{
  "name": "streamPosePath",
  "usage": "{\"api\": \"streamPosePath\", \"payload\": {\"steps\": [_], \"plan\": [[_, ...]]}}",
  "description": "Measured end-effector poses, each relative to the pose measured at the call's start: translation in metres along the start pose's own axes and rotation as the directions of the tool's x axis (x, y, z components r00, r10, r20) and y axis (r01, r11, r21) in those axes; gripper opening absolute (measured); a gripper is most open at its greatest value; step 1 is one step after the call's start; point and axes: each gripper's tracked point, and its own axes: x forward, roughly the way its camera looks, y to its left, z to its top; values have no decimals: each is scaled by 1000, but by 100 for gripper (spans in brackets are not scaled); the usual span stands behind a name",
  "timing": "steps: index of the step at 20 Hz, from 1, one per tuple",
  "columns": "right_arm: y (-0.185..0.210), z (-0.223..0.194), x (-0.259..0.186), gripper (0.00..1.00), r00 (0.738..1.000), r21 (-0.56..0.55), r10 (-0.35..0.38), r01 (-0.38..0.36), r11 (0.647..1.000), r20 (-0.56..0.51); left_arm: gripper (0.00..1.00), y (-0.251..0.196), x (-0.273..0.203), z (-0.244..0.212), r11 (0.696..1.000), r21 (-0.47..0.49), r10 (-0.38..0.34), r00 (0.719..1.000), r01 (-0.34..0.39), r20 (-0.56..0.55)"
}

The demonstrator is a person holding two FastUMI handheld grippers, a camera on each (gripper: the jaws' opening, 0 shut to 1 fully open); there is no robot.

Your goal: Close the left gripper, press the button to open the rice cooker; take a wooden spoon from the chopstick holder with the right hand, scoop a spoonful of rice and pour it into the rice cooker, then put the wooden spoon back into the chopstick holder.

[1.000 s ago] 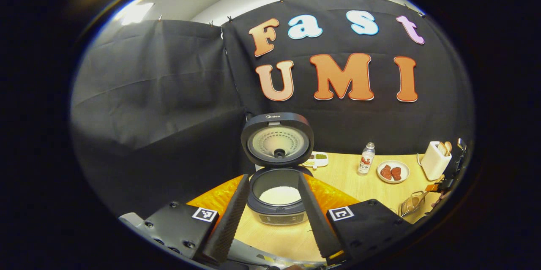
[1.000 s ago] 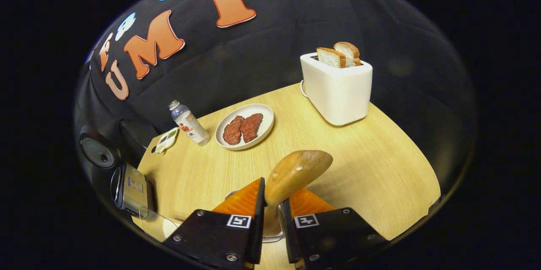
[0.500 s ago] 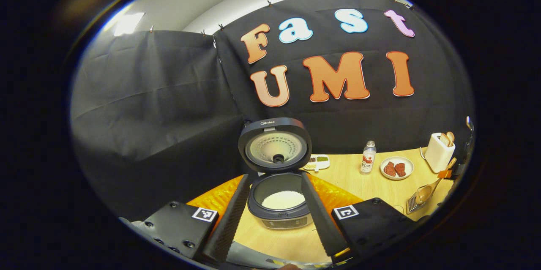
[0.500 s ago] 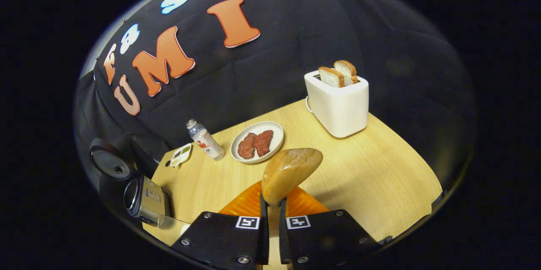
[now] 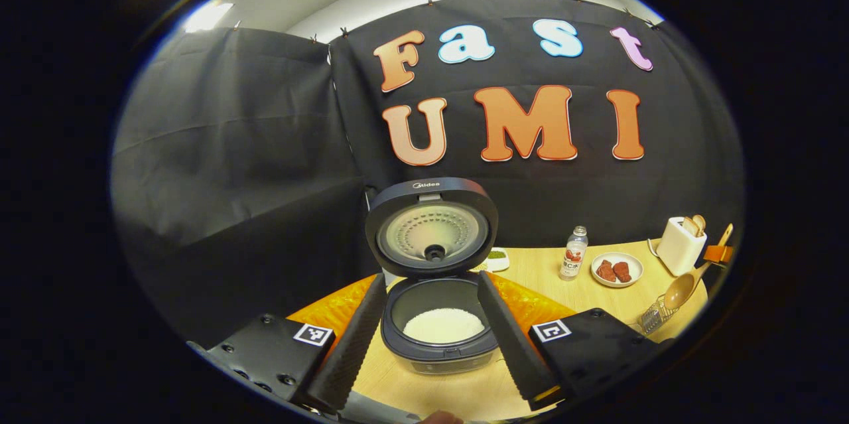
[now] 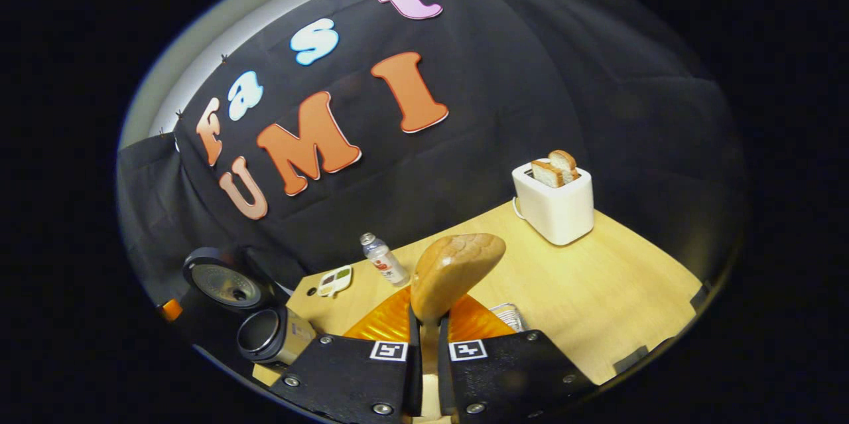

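- The right gripper (image 6: 424,334), at the bottom centre of the right gripper view, pinches the spoon (image 6: 454,266) by its handle; both fingers press on it and the bowl stands up just above the fingertips, tilted to the upper right.
- In the left gripper view the same spoon (image 5: 683,288) hangs at the far right edge, lifted above the wire holder (image 5: 653,321) and apart from it.
- The left gripper (image 5: 431,338) is spread, its fingers framing the cooker (image 5: 438,331) at lower centre; the lid stands upright and white rice lies in the pot.
- The step in hand, as I judge it, is carrying the spoon off to scoop rice. Where the rice to be scooped sits I cannot tell.
- To do it well: keep the grip firm on the handle, turn the bowl hollow-side up before it dips, and travel level so nothing spills.
- Edges: the raised lid stands behind the pot mouth, so a pour should come in from the front or the side.
- Open room: bare table (image 6: 597,278) lies at the right of the right gripper view, between the toaster (image 6: 556,202) and the near edge. The bottle (image 6: 385,259) and a small tray (image 6: 333,280) sit left of the spoon, near the cloth wall.
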Motion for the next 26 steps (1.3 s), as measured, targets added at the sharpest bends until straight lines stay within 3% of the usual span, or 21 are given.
{"api": "streamPosePath", "payload": {"steps": [1, 6, 9, 14, 16, 19, 20, 24, 26], "plan": [[8, -11, -3, 9, 1000, -16, 0, 0, 1000, -9, 94, 6, 3, -2, 1000, -1, -7, 1000, 7, -4], [57, -67, -6, 8, 995, -156, 10, -26, 987, -100, 94, 26, 20, -23, 999, -12, -32, 999, 31, -43], [64, -94, -2, 9, 993, -294, -31, -5, 956, -116, 94, 35, 24, -34, 999, -17, -33, 997, 32, -64], [65, -126, 10, 9, 989, -557, -124, 57, 829, -83, 94, 56, 28, -48, 1000, 8, -11, 997, 12, -81], [68, -137, 18, 9, 989, -619, -140, 84, 781, -42, 94, 68, 27, -47, 1000, 19, 11, 997, -9, -73], [67, -154, 20, 7, 986, -721, -164, 125, 682, 16, 94, 82, 27, -47, 1000, 13, 27, 997, -26, -71], [66, -158, 20, 7, 984, -731, -175, 143, 667, 33, 94, 86, 27, -51, 999, 12, 33, 997, -32, -77], [69, -170, 18, 6, 984, -732, -164, 165, 661, 74, 94, 94, 29, -58, 999, 13, 45, 994, -44, -96], [71, -173, 15, 6, 984, -707, -153, 176, 685, 96, 94, 96, 32, -59, 999, 14, 41, 994, -40, -102]]}}
